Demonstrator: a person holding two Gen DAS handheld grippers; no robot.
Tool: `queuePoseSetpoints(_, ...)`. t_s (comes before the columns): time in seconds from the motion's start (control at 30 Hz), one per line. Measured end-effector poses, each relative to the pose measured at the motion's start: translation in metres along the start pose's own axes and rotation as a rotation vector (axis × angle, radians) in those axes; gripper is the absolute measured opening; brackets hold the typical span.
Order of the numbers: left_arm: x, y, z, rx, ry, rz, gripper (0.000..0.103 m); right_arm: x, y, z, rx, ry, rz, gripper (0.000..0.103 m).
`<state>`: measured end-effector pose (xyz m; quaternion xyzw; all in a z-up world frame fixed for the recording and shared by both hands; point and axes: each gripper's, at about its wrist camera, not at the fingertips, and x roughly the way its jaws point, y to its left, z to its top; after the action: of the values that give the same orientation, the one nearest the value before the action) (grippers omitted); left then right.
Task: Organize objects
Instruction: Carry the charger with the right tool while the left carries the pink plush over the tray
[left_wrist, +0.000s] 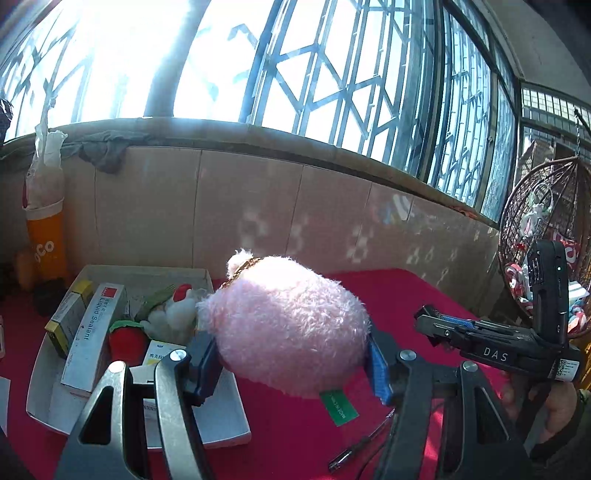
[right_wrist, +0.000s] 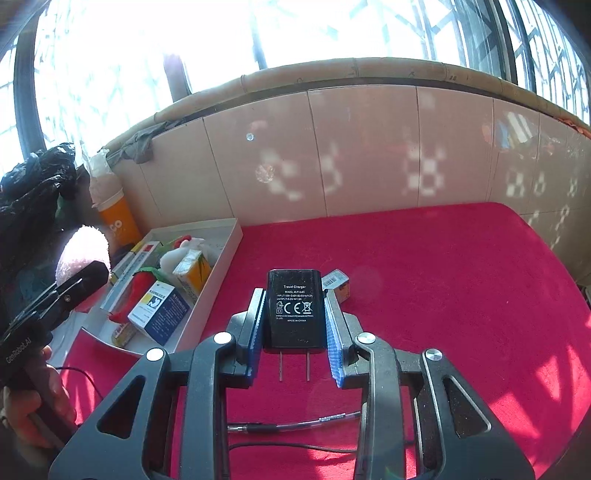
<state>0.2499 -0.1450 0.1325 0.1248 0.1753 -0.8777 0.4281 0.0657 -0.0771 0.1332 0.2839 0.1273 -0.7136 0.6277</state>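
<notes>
Left gripper (left_wrist: 291, 354) spread wide, blue pads pinching pink plush toy (left_wrist: 288, 325) on both sides; toy's green tag (left_wrist: 339, 406) hangs below. Toy held above red bench (left_wrist: 388, 291), just right of white tray (left_wrist: 225, 413). Tray holds liquid sealant box (left_wrist: 92, 339), red plush strawberry (left_wrist: 125, 338), medicine boxes.

Right gripper (right_wrist: 295, 325) narrowed onto black travel charger (right_wrist: 295, 310), pads pressing its flanks, prongs pointing back toward camera. Charger over bench, right of tray; small carton (right_wrist: 338, 284) just beyond it. Pen (right_wrist: 295, 424) lies on bench beneath gripper.
</notes>
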Motion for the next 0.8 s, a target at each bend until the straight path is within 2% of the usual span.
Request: queuePoseSetpoints(0.8, -0.017, 0.06, -0.007, -0.112, -0.023, 0.089, 0.065, 0.035, 0.076, 0.011, -0.138, 0.052, 0.077, 0.029)
